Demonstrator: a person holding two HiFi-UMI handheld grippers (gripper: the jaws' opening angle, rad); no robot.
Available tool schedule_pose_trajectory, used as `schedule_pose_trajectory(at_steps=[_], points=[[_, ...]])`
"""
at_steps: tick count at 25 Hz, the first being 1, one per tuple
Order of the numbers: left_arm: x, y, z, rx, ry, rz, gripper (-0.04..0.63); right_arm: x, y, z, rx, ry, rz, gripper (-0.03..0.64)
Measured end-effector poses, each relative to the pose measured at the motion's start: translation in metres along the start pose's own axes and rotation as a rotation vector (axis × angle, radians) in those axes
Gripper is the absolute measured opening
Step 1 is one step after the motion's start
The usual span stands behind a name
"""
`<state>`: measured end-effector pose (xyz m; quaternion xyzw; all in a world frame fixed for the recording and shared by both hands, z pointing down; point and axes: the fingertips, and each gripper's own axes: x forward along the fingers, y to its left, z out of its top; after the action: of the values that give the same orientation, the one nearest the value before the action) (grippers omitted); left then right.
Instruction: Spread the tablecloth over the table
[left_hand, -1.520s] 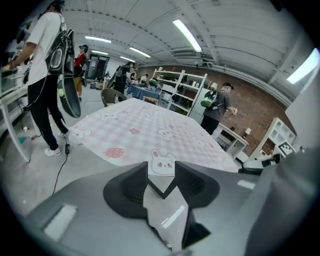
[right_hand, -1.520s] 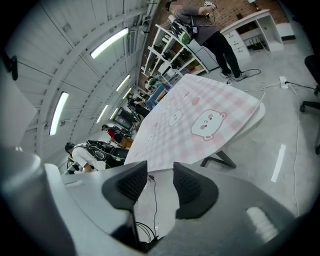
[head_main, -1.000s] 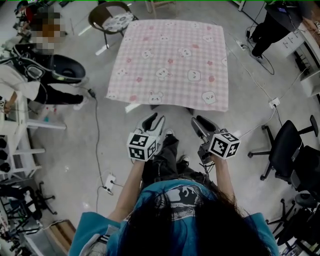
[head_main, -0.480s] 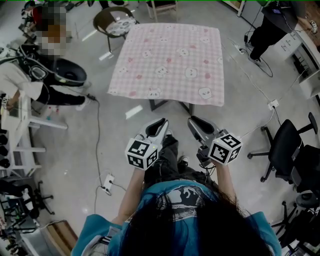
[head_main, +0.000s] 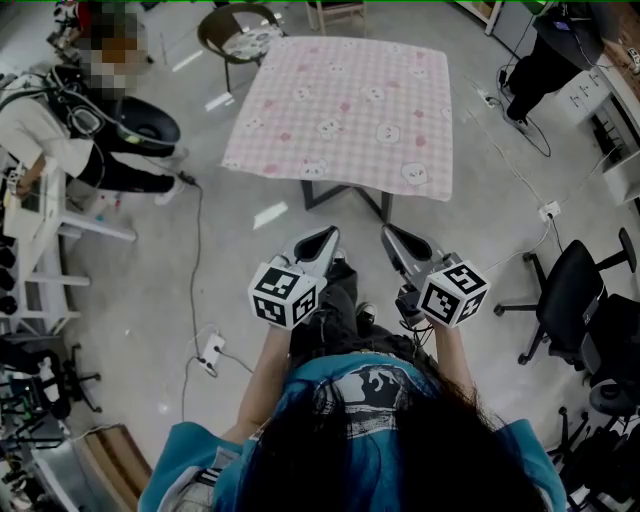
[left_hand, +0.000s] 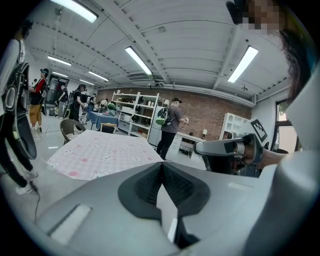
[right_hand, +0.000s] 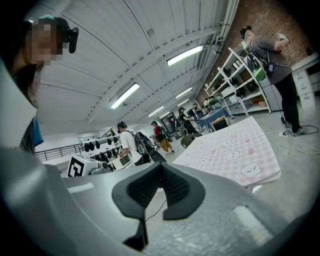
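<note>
A pink checked tablecloth (head_main: 345, 110) with small animal prints lies spread flat over a square table, its edges hanging down a little. It also shows in the left gripper view (left_hand: 102, 154) and the right gripper view (right_hand: 235, 150). My left gripper (head_main: 328, 236) and right gripper (head_main: 386, 234) are held in front of my body, well back from the table's near edge. Both have their jaws together with nothing between them. Each points towards the table and touches nothing.
A round chair (head_main: 238, 32) stands at the table's far left corner. A seated person (head_main: 95, 110) is at the left, a standing person (head_main: 545, 55) at the far right. Black office chairs (head_main: 580, 290) stand to my right. Cables (head_main: 195, 290) and a power strip (head_main: 212, 350) lie on the floor.
Both grippers have closed from open to shut and have risen a little in front of me. The table now sits a bit farther away in the head view.
</note>
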<state>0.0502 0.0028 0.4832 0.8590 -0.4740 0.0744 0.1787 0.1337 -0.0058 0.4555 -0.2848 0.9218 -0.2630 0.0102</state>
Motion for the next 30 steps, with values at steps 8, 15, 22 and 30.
schedule_pose_trajectory(at_steps=[8, 15, 22, 30], points=[[-0.007, -0.015, -0.005, 0.005, 0.012, -0.022, 0.015, -0.008, 0.008, -0.004, -0.036, -0.003, 0.009, 0.000], [-0.005, -0.021, 0.001, 0.013, 0.010, -0.028, 0.015, -0.011, 0.011, -0.003, -0.043, -0.004, 0.025, 0.000], [-0.002, -0.031, 0.003, 0.011, 0.009, -0.052, 0.015, -0.017, 0.008, 0.000, -0.030, -0.022, 0.018, 0.000], [-0.004, -0.034, -0.001, 0.007, 0.021, -0.057, 0.015, -0.021, 0.008, -0.003, -0.009, -0.029, 0.016, 0.000]])
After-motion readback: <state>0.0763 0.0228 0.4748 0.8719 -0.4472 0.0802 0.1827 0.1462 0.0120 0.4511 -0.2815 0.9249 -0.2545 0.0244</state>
